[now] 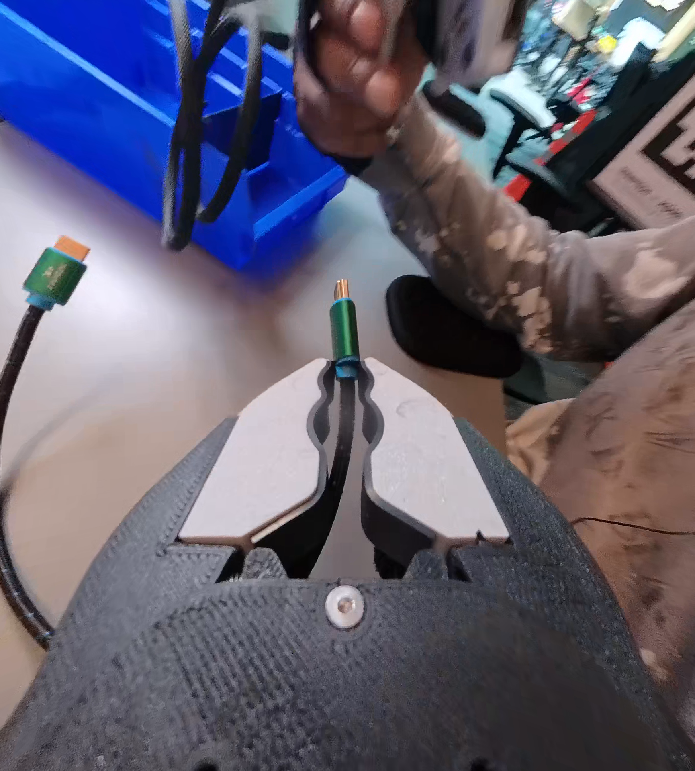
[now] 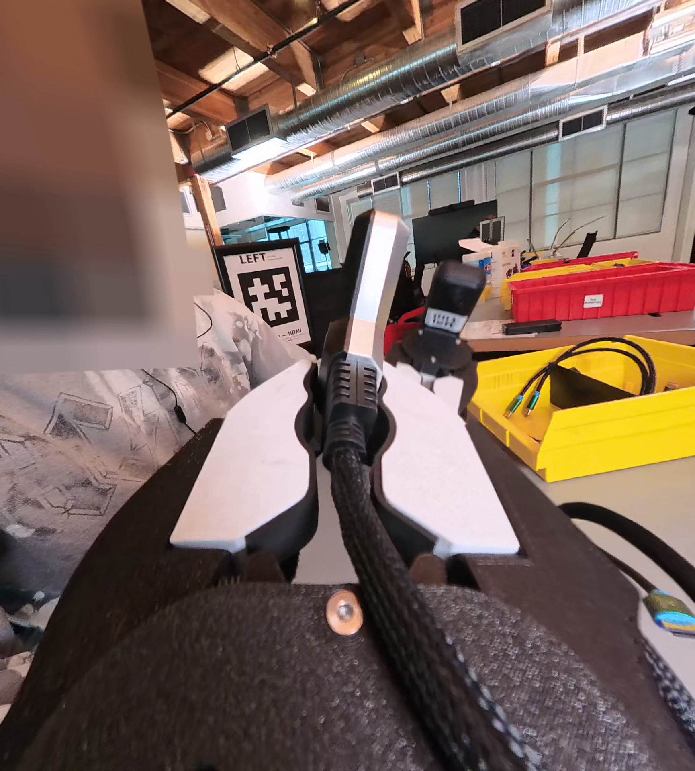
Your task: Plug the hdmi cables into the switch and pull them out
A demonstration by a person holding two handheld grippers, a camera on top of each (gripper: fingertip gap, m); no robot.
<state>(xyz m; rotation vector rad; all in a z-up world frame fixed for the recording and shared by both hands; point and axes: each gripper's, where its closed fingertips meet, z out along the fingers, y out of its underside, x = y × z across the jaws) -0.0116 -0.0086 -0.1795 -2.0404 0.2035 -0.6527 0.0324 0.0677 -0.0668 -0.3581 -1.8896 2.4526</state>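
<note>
1. Left tongs (image 1: 346,367) are clenched on a green HDMI plug (image 1: 343,329) at its blue collar; the gold tip points forward, and the black cable runs back between the grey fingers (image 1: 270,450).
2. Right tongs (image 2: 348,375) are clenched on the ribbed black plug (image 2: 350,388) seated in the HDMI switch (image 2: 373,288), a black and silver box that juts up and forward from the tips; its braided cable (image 2: 383,555) trails back over the tongs' body.
3. A second green HDMI plug (image 1: 55,271) hangs free at the left of the left wrist view, on a curved braided cable, well apart from the gripped plug.
4. Ahead of the left tongs lies bare counter (image 1: 137,375); a blue bin (image 1: 99,104) stands beyond, with black cable loops (image 1: 195,137) dangling in front of it from a person's hand (image 1: 358,79).
5. The person's patterned sleeve (image 1: 546,283) closes off the right side.
6. In the right wrist view a yellow bin (image 2: 613,429) sits near on the right, holding two more green-ended cables (image 2: 567,371); another green plug (image 2: 671,613) lies on the counter by the tongs' body.
7. Farther back are a red bin (image 2: 604,292) and a framed marker board (image 2: 268,292), beneath silver ducts (image 2: 421,117) and wooden beams.
</note>
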